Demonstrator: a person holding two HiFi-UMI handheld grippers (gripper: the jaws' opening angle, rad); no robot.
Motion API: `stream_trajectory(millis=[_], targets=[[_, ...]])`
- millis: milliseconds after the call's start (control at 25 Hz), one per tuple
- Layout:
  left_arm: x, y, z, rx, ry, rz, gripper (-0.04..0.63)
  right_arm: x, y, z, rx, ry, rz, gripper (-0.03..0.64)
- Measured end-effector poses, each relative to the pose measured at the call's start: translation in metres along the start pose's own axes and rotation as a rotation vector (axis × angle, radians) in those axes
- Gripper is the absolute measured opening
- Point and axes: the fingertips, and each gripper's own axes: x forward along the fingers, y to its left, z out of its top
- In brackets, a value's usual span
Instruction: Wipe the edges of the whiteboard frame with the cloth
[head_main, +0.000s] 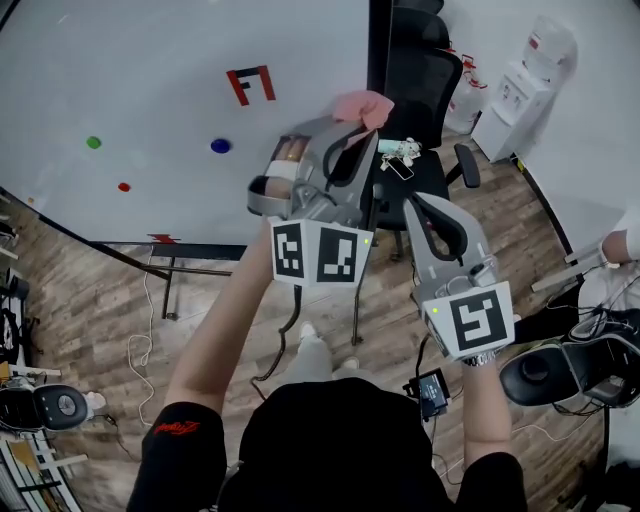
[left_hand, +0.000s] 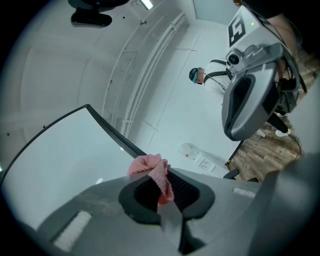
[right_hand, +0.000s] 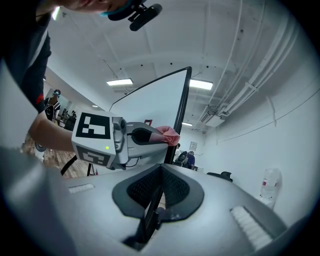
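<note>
A pink cloth (head_main: 365, 108) is pinched in my left gripper (head_main: 352, 125), which is shut on it. The cloth sits right at the black right-hand frame edge (head_main: 378, 60) of the whiteboard (head_main: 150, 90); contact cannot be told. In the left gripper view the cloth (left_hand: 150, 167) bunches above the closed jaws, with the frame edge (left_hand: 107, 127) just behind. My right gripper (head_main: 415, 200) hangs lower and to the right, shut with nothing in it. The right gripper view shows its closed jaws (right_hand: 159, 172), the left gripper with the cloth (right_hand: 169, 134) and the frame (right_hand: 182, 110).
A black office chair (head_main: 420, 70) stands just right of the board, with small items on its seat. A white water dispenser (head_main: 520, 95) is at the far right. Magnets (head_main: 220, 146) and a red mark (head_main: 250, 85) sit on the board. Cables lie on the wooden floor (head_main: 150, 350).
</note>
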Motion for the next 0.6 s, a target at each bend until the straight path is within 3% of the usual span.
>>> stream_trajectory(millis=[600], targets=[[-0.007,-0.031,-0.023,-0.009,0.035,-0.044,0.032,0.002,0.005,-0.014,0.021,0.023,0.007,0.002]])
